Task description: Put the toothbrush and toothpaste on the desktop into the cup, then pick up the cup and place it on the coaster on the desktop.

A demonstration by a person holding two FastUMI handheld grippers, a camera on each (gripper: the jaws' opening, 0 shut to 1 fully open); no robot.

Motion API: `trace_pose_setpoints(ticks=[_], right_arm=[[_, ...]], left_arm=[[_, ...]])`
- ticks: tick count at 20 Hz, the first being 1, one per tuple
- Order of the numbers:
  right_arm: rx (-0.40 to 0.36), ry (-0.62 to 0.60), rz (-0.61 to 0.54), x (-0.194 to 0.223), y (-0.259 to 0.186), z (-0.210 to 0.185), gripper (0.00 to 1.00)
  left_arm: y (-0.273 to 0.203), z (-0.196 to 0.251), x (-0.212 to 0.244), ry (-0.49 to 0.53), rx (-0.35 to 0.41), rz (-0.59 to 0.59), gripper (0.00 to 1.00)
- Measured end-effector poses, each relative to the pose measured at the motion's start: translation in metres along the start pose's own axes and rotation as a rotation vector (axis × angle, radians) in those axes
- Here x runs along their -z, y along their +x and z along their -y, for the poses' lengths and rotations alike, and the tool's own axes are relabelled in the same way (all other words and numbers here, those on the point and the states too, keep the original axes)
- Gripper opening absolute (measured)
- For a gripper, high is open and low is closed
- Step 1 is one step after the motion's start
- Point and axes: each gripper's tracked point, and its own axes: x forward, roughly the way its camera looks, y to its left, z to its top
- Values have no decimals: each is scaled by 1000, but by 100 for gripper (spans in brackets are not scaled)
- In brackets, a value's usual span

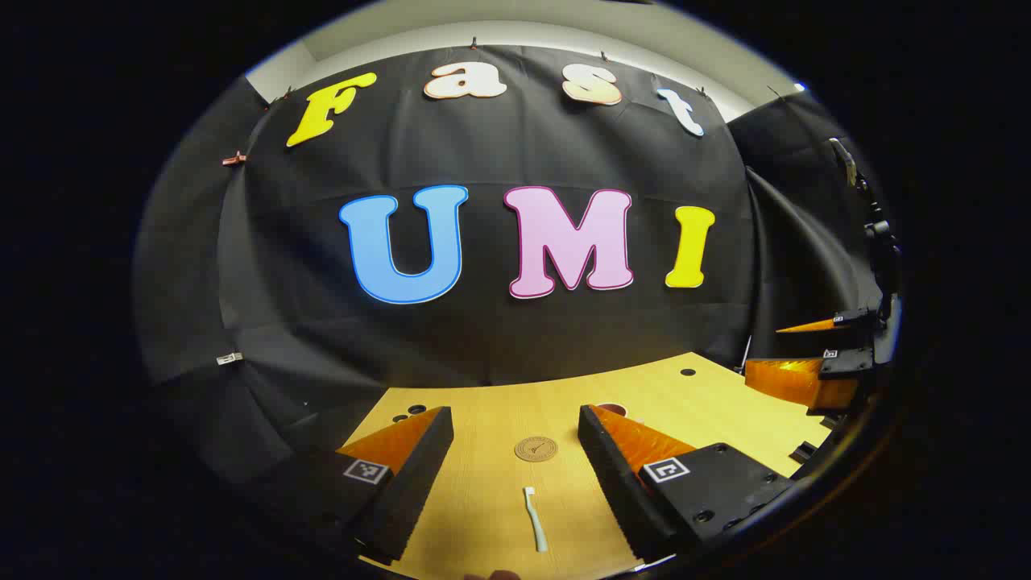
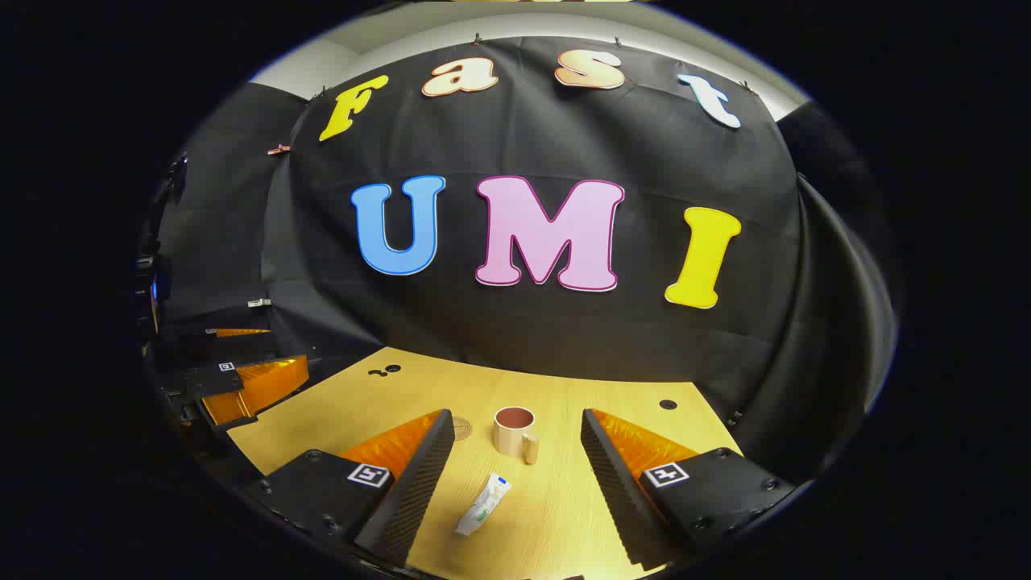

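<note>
Toothbrush and toothpaste wait between open tongs

Toothbrush (image 1: 531, 517) lies flat on the bench (image 1: 483, 419), its long axis pointing away, between the wide-open, empty left tongs (image 1: 515, 475). Toothpaste (image 2: 483, 504) lies slightly askew between the equally open, empty right tongs (image 2: 515, 475), cup (image 2: 515, 432) just beyond, coaster (image 1: 536, 449) nearby.

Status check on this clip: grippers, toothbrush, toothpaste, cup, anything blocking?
Left gripper open above toothbrush. Right gripper open above toothpaste. Both lie flat on the desktop; cup upright, empty. Coaster bare. Nothing in the way.
</note>
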Motion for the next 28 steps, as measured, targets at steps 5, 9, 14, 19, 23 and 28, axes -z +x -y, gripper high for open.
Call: trace_pose_setpoints(ticks=[5,9,14,19,23,28], right_arm=[[14,-4,-16,5,0,3,97],[19,-4,-22,6,1,4,97],[18,-2,-35,10,3,3,97],[8,24,-97,24,12,-2,97],[-8,114,-224,49,34,-6,97],[-12,186,-482,130,70,-12,97]], left_arm=[[2,-4,4,-3,-8,-14,99],[3,-4,5,-5,-9,-18,99],[4,-3,11,-8,-8,-31,99],[6,-3,20,-12,-7,-63,99],[4,-8,37,-10,-14,-96,99],[3,-16,57,-10,-21,-136,99]])
